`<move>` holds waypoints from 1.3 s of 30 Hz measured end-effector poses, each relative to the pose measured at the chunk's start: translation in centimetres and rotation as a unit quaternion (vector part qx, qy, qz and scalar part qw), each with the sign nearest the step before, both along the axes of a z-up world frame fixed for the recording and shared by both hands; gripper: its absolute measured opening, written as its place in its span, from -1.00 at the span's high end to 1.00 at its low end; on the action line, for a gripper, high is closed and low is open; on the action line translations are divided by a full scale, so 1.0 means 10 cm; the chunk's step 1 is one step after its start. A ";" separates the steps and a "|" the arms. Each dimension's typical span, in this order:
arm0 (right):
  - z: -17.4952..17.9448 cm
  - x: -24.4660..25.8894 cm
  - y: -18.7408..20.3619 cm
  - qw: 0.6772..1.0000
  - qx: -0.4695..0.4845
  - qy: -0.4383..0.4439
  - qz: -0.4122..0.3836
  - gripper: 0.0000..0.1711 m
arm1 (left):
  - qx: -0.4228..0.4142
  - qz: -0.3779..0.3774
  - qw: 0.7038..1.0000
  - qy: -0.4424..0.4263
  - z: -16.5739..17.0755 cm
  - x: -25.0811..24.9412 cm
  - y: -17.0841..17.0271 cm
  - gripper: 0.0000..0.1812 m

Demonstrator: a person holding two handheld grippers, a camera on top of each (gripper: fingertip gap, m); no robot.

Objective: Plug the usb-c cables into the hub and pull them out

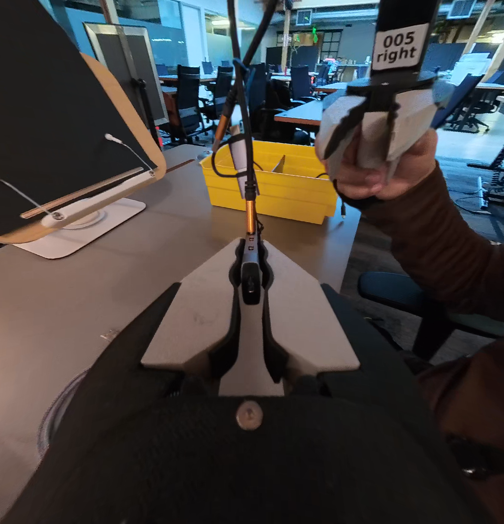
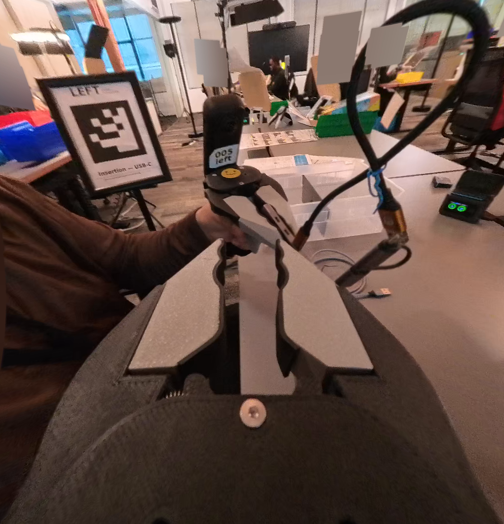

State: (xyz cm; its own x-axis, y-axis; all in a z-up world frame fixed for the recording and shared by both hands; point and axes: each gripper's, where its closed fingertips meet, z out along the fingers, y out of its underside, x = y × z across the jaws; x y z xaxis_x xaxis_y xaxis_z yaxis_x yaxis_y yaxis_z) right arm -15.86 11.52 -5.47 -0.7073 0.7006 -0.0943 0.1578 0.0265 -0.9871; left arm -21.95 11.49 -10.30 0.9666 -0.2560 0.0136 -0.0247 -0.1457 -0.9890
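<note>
- Clamping the hub (image 1: 250, 256) edge-on, the left gripper (image 1: 251, 246) has its fingers narrowed onto the slim grey body; hub is raised above the table (image 1: 103, 283), ports along its thin edge.
- One usb-c cable (image 1: 246, 158) with an orange-gold plug (image 1: 250, 216) sits in the hub's far end, just past the left gripper's tips; black braided cord runs up and out of view.
- In the right wrist view the same cord loops high and comes back down to a second orange plug (image 2: 394, 219), off to the right of the right gripper (image 2: 249, 255) and joined to a black connector (image 2: 370, 261); a blue tie (image 2: 376, 184) binds the cord where it crosses.
- Right gripper: fingers apart, narrow gap, nothing between them, hanging in the air, not touching hub or cable.
- Writing: both gripper handles carry a white label (image 1: 397, 46) with printed characters; the left one also has a yellow smiley sticker (image 2: 230, 173). A framed sign (image 2: 109, 133) with a black-and-white marker pattern and captions stands beyond the left gripper.
- Containers: a yellow bin (image 1: 269, 184) on the table straight ahead of the left gripper, with a divider and black cables inside; a clear divided bin (image 2: 324, 204) ahead of the right gripper, contents cannot be made out.
- A loose silver cable (image 2: 361, 289) lies on the table right of the right gripper.
- A black device with green lights (image 2: 469, 198) is farther right.
</note>
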 end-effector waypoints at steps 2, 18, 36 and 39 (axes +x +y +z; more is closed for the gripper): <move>-0.09 -0.12 -0.02 0.999 0.024 -0.001 -0.022 0.62 | 0.000 -0.018 1.000 -0.001 0.00 0.08 -0.01 0.92; -0.41 -0.36 -0.05 0.997 0.077 -0.002 -0.032 0.91 | 0.012 -0.077 0.997 -0.018 0.04 0.31 -0.04 0.91; 0.12 -0.31 -0.17 0.982 -0.169 0.088 -0.017 0.99 | 0.104 -0.050 0.993 -0.024 0.50 0.34 -0.16 0.92; 0.18 -0.29 -0.18 0.975 -0.195 0.103 -0.033 1.00 | 0.112 -0.049 0.992 -0.025 0.56 0.37 -0.18 0.91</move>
